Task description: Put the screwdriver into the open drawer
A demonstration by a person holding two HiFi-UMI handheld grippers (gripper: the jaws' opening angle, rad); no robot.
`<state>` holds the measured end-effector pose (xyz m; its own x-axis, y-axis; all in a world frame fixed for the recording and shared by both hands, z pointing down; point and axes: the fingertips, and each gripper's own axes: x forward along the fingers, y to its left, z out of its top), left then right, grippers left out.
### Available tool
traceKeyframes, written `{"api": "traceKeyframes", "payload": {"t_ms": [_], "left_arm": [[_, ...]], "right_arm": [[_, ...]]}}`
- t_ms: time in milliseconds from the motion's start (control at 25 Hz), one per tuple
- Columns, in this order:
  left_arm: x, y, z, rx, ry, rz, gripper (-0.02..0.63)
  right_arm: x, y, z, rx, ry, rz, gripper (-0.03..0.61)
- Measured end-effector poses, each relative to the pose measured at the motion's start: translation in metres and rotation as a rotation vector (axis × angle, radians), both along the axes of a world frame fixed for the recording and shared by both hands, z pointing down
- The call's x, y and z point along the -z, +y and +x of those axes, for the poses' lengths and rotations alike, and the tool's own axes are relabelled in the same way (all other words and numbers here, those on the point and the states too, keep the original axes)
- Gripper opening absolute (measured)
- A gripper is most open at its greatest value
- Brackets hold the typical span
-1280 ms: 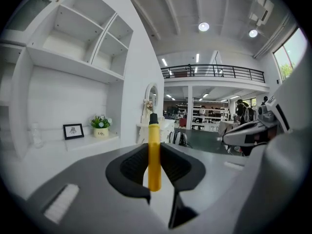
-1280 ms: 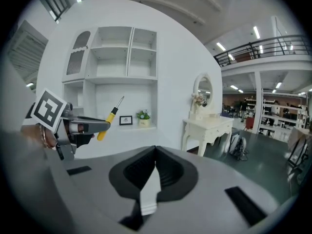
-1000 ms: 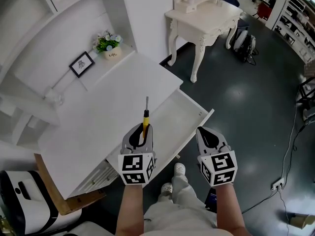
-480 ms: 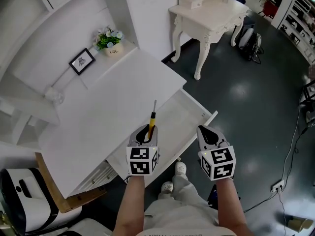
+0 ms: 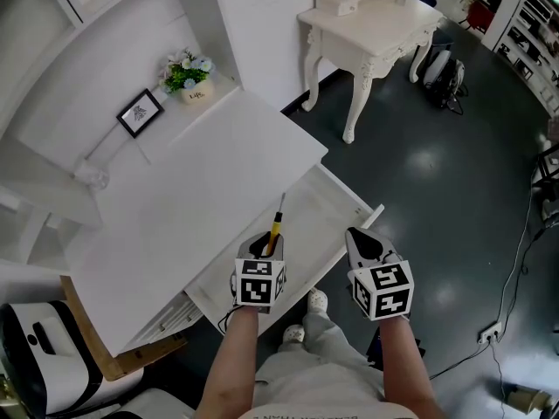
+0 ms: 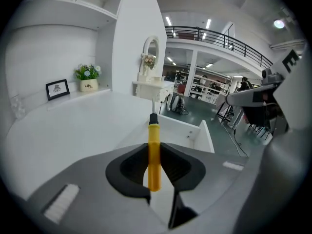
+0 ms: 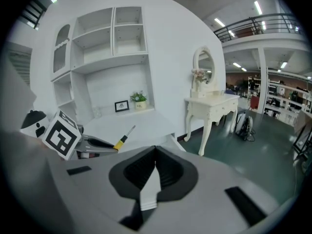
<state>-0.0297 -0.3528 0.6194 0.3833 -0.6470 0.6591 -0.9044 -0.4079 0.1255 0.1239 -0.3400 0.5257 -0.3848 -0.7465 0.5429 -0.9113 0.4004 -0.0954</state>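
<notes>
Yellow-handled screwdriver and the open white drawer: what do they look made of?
Yellow-handled screwdriver: handle looks like smooth moulded plastic, even yellow with a black collar. Its thin shaft looks like bare metal, grey and slim. Open white drawer: likely painted wood or board, matte flat panels with small fastener dots on one wall. Which, I cannot tell.

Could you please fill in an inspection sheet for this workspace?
Surface: white desk top, drawer pulled out at its front.
Job's things: yellow-handled screwdriver held, not yet in the open drawer.
Clutter: picture frame and flower pot at the desk's back.
Grippers: left gripper shut on the screwdriver; right gripper shut, empty.
Cables: one cable across the floor at right.
Surroundings: white dressing table, dark floor.
</notes>
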Motion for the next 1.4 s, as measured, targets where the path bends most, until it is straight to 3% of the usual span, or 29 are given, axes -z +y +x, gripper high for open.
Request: {"api": "traceKeyframes", "payload": {"t_ms": [840,1400], "left_arm": [[-0.109,0.007,0.021,-0.029,-0.038,-0.3,0.081],[-0.158,0.013,0.023,-0.036,-0.089,-0.42,0.083]], "right_arm": [[-0.035,-0.015,0.017,0.037,0.01,-0.092,0.008],[-0.055,-0.016,0.022,0.063,0.028,-0.14,0.008]]}}
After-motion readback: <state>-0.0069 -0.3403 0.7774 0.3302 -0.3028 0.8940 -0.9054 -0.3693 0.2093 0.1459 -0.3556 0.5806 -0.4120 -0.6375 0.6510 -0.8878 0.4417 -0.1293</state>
